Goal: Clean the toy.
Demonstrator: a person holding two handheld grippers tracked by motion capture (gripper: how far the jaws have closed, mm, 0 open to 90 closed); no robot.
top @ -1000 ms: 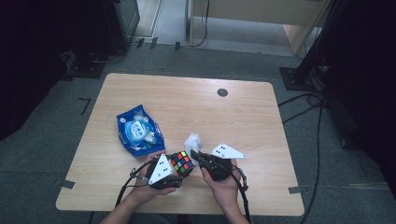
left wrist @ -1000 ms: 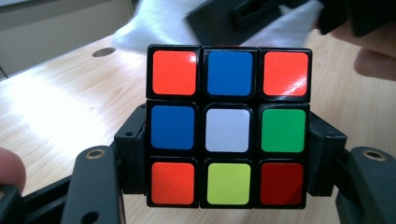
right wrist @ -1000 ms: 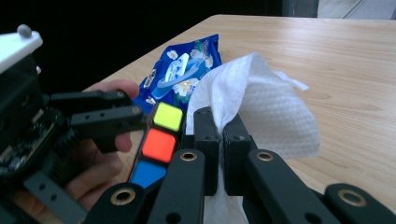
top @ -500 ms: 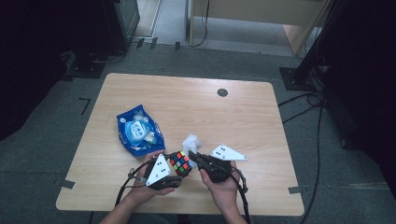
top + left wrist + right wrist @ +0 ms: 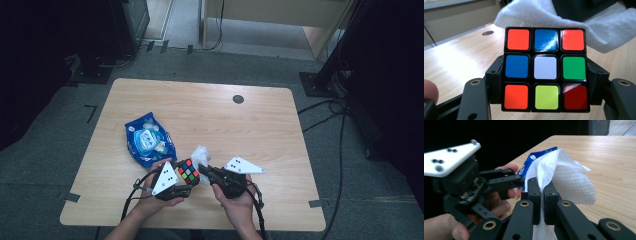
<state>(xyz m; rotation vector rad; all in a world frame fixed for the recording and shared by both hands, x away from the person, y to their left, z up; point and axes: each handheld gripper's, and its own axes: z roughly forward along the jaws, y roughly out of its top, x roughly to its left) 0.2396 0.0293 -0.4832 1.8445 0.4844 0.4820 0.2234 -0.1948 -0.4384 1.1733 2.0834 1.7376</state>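
Left gripper view: jaws clamp glossy cube (image 5: 545, 68); right jaws pinch dimpled wipe (image 5: 564, 173).

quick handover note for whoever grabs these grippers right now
Left gripper: shut on the puzzle cube, held near the table's front edge.
Right gripper: shut on the white wipe, which sits right beside the cube.
Blue wipe pack lies on the table behind the left gripper.
Done: cube and wipe both gripped and brought together.
Left: probably wiping the cube's faces; I can't tell how much is already wiped.
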